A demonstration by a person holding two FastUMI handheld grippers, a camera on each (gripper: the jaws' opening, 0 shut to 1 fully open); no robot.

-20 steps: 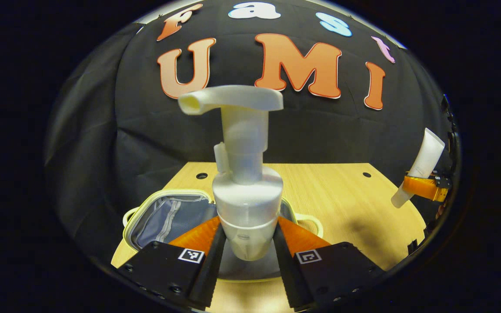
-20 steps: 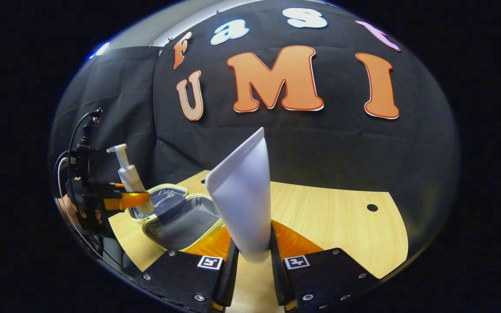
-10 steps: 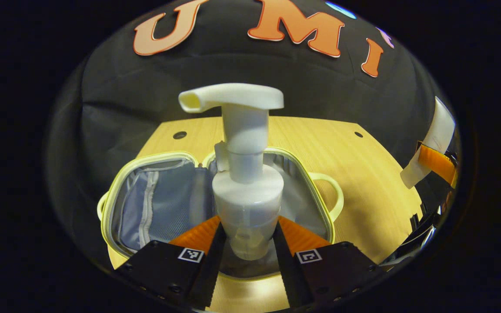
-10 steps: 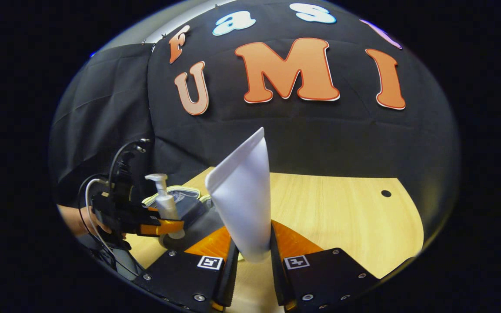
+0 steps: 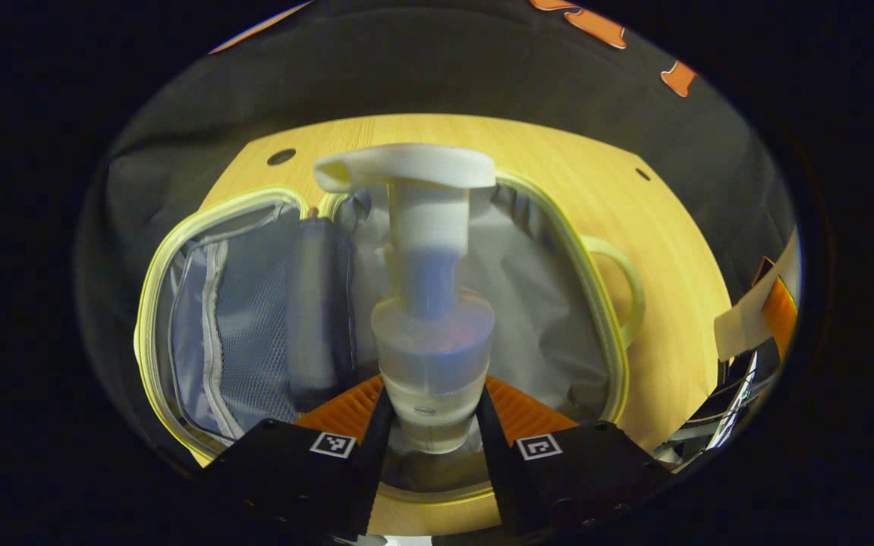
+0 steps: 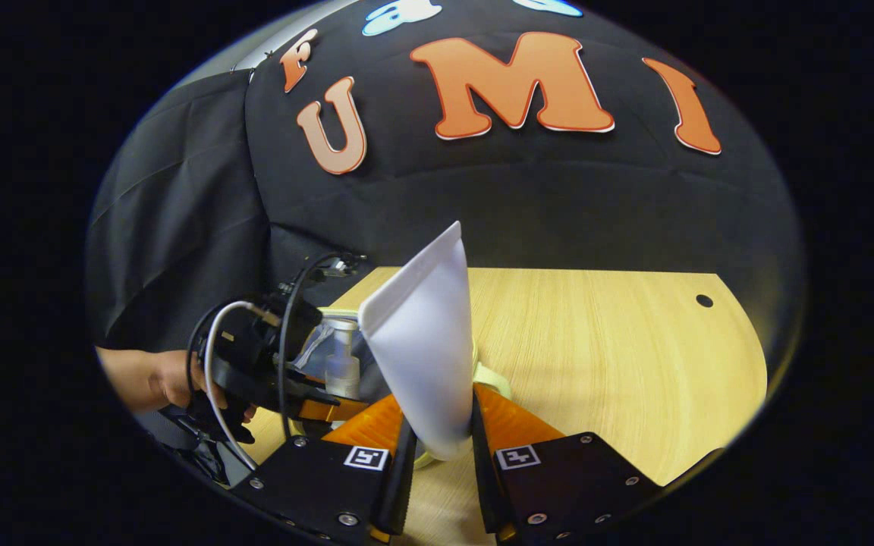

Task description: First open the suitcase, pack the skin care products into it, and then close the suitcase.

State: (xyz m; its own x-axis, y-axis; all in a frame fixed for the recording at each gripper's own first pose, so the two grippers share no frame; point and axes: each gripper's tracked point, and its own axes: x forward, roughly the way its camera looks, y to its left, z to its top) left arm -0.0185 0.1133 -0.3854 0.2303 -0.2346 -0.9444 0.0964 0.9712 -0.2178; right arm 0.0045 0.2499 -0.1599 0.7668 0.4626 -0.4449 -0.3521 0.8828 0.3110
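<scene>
Right tool (image 6: 437,447) clamping white tube (image 6: 425,353) upright, wooden table (image 6: 596,356) beyond

One pump bottle (image 5: 432,303), one tube (image 6: 425,356), one open suitcase (image 5: 179,303), one table (image 6: 596,341), two grippers.

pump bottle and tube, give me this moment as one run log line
suitcase: open on table | left claw: shut on pump bottle, above suitcase | right claw: shut on tube | nothing packed yet

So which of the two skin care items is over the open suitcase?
The pump bottle in the left tool; the flat white tube is over bare table.
</scene>
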